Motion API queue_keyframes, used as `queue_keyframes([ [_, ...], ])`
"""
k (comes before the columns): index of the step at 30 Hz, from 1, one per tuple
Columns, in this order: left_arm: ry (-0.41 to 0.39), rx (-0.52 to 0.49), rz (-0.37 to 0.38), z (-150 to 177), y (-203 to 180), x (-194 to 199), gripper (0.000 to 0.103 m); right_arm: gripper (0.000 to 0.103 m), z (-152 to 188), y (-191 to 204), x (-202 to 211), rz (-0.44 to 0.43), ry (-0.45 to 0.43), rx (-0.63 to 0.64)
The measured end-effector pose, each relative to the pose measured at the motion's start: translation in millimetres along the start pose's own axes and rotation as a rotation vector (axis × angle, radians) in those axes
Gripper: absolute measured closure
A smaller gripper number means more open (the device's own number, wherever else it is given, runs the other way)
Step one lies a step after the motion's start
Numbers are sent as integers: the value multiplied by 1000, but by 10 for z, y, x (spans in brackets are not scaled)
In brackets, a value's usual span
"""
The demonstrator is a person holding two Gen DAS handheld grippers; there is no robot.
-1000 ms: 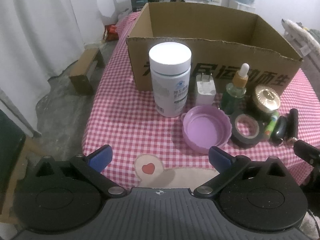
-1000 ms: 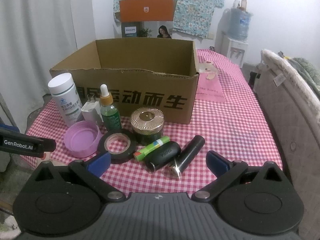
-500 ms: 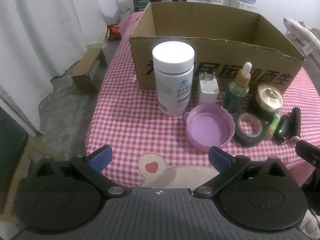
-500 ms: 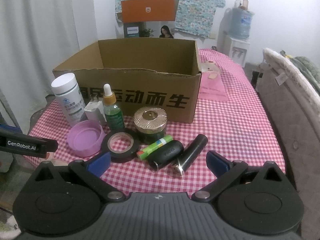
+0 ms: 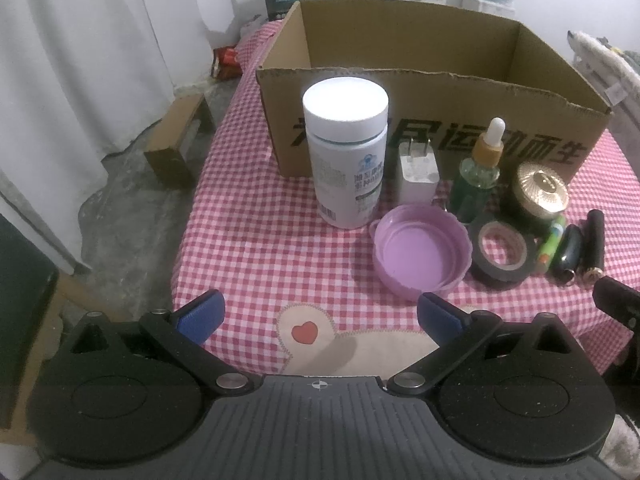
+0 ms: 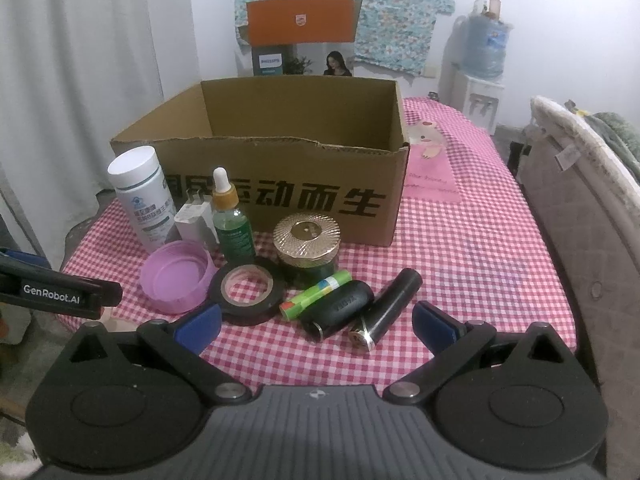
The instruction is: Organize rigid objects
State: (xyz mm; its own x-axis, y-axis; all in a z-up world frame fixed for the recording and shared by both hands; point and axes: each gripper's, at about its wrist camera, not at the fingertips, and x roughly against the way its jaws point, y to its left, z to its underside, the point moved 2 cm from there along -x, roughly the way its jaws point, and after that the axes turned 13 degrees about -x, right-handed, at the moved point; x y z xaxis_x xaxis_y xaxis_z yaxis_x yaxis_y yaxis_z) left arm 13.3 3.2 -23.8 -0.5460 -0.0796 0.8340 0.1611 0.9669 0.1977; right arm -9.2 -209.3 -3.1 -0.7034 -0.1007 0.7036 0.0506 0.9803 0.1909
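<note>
The open cardboard box point(image 6: 280, 184) stands on the checked worktop point(image 6: 460, 264). In front of the box stand a white bottle point(image 5: 346, 160), a charger plug point(image 5: 416, 172), a dropper bottle point(image 6: 231, 216) and a gold-lidded jar point(image 6: 307, 246); a purple lid point(image 5: 420, 252) and a tape roll point(image 6: 247, 288) lie closer. The left hand-held gripper point(image 5: 320, 316) and the right hand-held gripper point(image 6: 316, 324) are both wide open and hold nothing.

Left gripper point(image 5: 318, 314) & right gripper point(image 6: 316, 322): blk bodies, blue pads, silver pivot screws, ribbed grey housing, white "GenRobot.AI" mark
</note>
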Motion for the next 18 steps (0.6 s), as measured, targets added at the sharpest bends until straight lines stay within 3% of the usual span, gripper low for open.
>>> queue_keyframes([
  [11,-11,-23,21,-48,-66,-26,0,0,-7,-46,-5,-7,-5,-17],
  [18,-107,-107,142,-223,-213,45,0,0,-94,-316,56,3,-25,-84],
])
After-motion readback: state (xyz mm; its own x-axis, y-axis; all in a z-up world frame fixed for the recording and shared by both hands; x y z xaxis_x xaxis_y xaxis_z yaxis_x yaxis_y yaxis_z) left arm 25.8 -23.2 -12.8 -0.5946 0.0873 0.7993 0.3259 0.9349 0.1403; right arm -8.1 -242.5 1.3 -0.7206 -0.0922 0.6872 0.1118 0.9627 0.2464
